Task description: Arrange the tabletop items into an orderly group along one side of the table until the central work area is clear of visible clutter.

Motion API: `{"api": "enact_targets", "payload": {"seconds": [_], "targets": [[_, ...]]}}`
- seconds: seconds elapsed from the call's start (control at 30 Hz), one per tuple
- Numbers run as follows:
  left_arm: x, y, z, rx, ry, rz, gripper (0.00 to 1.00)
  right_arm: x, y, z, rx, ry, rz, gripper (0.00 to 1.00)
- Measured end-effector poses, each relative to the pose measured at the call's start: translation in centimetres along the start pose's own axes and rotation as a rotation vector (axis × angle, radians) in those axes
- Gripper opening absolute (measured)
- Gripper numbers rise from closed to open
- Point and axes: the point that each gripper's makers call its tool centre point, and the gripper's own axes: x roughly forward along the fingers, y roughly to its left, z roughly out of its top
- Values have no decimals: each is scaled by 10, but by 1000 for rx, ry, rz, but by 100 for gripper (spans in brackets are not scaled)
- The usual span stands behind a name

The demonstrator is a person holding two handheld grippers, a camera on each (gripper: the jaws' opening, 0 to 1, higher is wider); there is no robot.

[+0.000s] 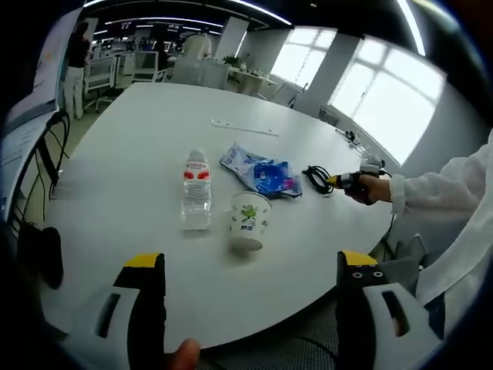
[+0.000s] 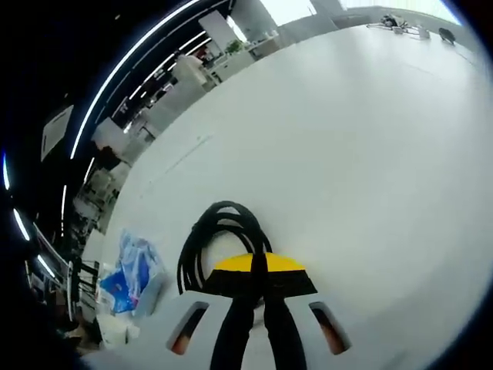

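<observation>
On the white round table (image 1: pixel 115 162) stand a clear water bottle (image 1: pixel 196 197) with a red label and a white paper cup (image 1: pixel 249 221) with a green print. Behind them lies a blue snack bag (image 1: pixel 262 174). My left gripper (image 1: pixel 250 266) hangs open over the table's near edge, with nothing between its yellow-tipped jaws. At the right, a hand in a white sleeve holds my right gripper (image 1: pixel 353 182) at a coiled black cable (image 1: pixel 316 179). In the right gripper view, my right gripper (image 2: pixel 258 270) is shut on the black cable (image 2: pixel 219 231), with the blue bag (image 2: pixel 131 270) to its left.
A thin white strip (image 1: pixel 244 127) lies on the far part of the table. Black chairs (image 1: pixel 50 146) stand along the left edge. Small items (image 2: pixel 400 23) sit at the table's far rim in the right gripper view. Desks and windows lie beyond.
</observation>
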Motion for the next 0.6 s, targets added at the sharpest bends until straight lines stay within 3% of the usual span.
{"api": "enact_targets", "payload": {"seconds": [0.13, 0.27, 0.4, 0.53, 0.6], "targets": [[0, -1, 1, 1, -4, -4, 95, -2, 1, 0, -13, -21, -8, 3], [0, -1, 3, -2, -13, -9, 95, -8, 6, 3, -9, -48, 16, 27], [2, -3, 5, -14, -27, -19, 95, -20, 7, 11, -23, -109, 20, 39], [4, -6, 6, -6, -29, -30, 95, -28, 9, 14, -37, -135, 19, 66], [4, -7, 6, -4, -31, -35, 95, -32, 10, 14, -73, -134, 20, 69]]}}
